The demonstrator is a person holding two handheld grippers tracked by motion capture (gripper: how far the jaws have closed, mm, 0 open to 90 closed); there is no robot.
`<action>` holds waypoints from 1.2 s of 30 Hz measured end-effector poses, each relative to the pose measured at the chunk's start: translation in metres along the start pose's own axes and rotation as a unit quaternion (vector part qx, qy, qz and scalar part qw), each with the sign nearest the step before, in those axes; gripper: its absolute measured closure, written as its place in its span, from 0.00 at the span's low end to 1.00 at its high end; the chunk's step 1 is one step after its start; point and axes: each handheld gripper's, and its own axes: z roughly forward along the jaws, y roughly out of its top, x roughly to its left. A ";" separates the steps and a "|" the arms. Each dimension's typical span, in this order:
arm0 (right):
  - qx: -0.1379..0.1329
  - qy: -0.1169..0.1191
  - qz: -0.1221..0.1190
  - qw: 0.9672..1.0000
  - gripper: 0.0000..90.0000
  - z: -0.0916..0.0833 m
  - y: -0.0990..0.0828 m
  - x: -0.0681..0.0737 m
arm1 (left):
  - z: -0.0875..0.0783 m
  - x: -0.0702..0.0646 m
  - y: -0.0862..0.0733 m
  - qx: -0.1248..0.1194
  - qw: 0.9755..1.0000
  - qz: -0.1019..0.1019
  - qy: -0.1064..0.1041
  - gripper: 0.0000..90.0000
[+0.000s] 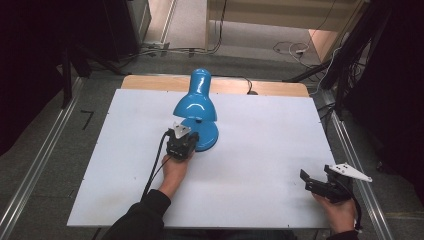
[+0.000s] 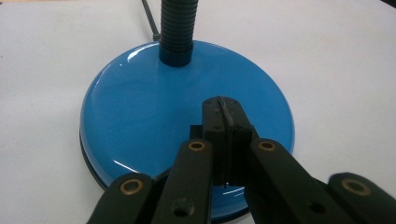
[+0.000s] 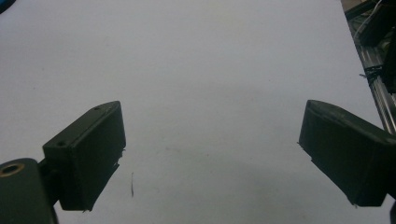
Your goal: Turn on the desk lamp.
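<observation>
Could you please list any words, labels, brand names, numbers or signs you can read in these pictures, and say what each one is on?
There is no readable text.
The blue lamp and its base carry no label or brand that shows.
The white table bears only a short dark mark, not a letter or number.
The left gripper and right gripper show no markings.

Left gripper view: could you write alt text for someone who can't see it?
A black tool, jaws shut together, sits over the glossy round base of a blue desk lamp. The lamp's ribbed neck rises from the base, which stands on a white table.
</observation>
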 end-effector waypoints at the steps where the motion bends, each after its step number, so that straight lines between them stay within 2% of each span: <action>1: 0.000 0.000 0.000 1.000 0.07 0.000 0.000 0.000 | 0.000 0.000 0.000 0.000 1.000 0.000 0.000 1.00; 10: 0.002 0.000 0.000 1.000 0.07 0.001 0.000 0.000 | 0.000 -0.001 -0.001 -0.001 1.000 0.003 0.005 1.00; 25: 0.004 0.000 0.000 1.000 0.07 0.001 0.000 0.000 | -0.001 -0.005 -0.002 -0.004 1.000 0.020 0.016 1.00; 30: 0.001 -0.001 0.006 1.000 0.07 0.000 0.000 0.000 | -0.003 -0.012 -0.005 0.000 0.999 0.036 0.019 1.00; 36: 0.000 0.001 0.004 1.000 0.07 0.000 0.000 0.000 | -0.003 -0.009 -0.004 0.002 1.000 0.022 0.015 1.00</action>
